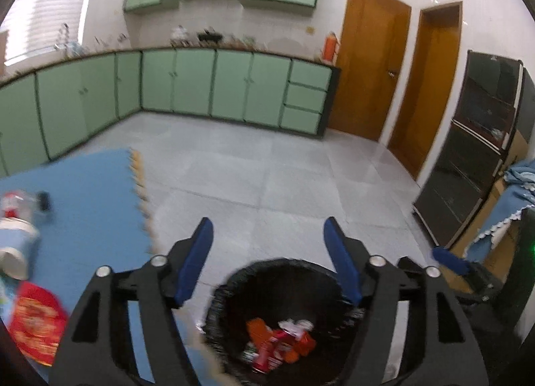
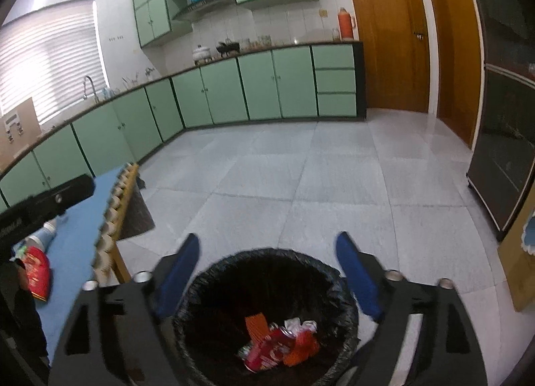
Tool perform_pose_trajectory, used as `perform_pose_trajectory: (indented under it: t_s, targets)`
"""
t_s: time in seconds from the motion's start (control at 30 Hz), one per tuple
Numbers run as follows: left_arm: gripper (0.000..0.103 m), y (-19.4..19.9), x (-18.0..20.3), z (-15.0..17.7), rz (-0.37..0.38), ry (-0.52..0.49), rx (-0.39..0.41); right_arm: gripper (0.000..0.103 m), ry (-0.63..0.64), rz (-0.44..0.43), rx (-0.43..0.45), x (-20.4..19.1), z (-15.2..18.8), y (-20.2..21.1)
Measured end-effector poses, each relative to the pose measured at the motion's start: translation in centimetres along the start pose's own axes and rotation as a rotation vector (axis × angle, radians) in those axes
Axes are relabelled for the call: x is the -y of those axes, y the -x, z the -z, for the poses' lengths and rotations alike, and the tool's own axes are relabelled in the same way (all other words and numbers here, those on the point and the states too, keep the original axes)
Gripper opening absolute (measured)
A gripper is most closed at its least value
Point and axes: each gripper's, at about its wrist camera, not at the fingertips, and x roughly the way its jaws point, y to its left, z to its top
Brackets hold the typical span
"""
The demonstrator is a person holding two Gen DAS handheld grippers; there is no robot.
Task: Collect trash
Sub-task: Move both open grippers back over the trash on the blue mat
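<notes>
A round bin with a black liner [image 1: 234, 280] stands on the floor under both grippers, and shows in the right wrist view [image 2: 214, 272] too. Red and orange wrappers [image 1: 277, 342] lie at its bottom, also seen from the right wrist [image 2: 281, 342]. My left gripper [image 1: 269, 235] is open and empty above the bin. My right gripper [image 2: 267, 252] is open and empty above it. On the blue mat [image 1: 87, 192] to the left lie a red packet [image 1: 33, 322], a blue paper cup [image 1: 16, 245] and a crumpled clear bottle [image 1: 16, 202].
Green cabinets [image 2: 234, 88] line the far walls. Two wooden doors [image 2: 391, 31] are at the right, with a dark glass cabinet [image 2: 501, 138] beside them. The table edge [image 2: 117, 219] borders grey floor tiles [image 2: 334, 178]. The right gripper's fingertip [image 1: 448, 259] shows at the left view's right.
</notes>
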Motion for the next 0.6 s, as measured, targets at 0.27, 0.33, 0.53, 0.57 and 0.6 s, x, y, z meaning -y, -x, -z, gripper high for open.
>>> perform_pose_trajectory:
  t_s: [0.27,0.33,0.53,0.57,0.6]
  targets:
    - [0.074,8.1,-6.7,0.3,-0.207,0.022,0.091,0.092,0.079,-0.173,0.057,-7.9,-1.4,2.4]
    - [0.075,9.8,-8.5,0.4,-0.268,0.031,0.105,0.092,0.100,-0.216,0.061,-10.2,-1.4,2.5]
    - [0.075,14.8,-13.9,1.6,-0.447,0.071,0.137,0.092,0.185,-0.336,0.045,-17.0,0.7,2.6]
    - [0.075,15.6,-14.8,2.0,-0.478,0.077,0.134,0.092,0.206,-0.351,0.040,-18.3,1.3,2.6]
    - [0.075,16.2,-15.5,2.4,-0.500,0.086,0.131,0.092,0.222,-0.367,0.034,-19.3,1.9,2.6]
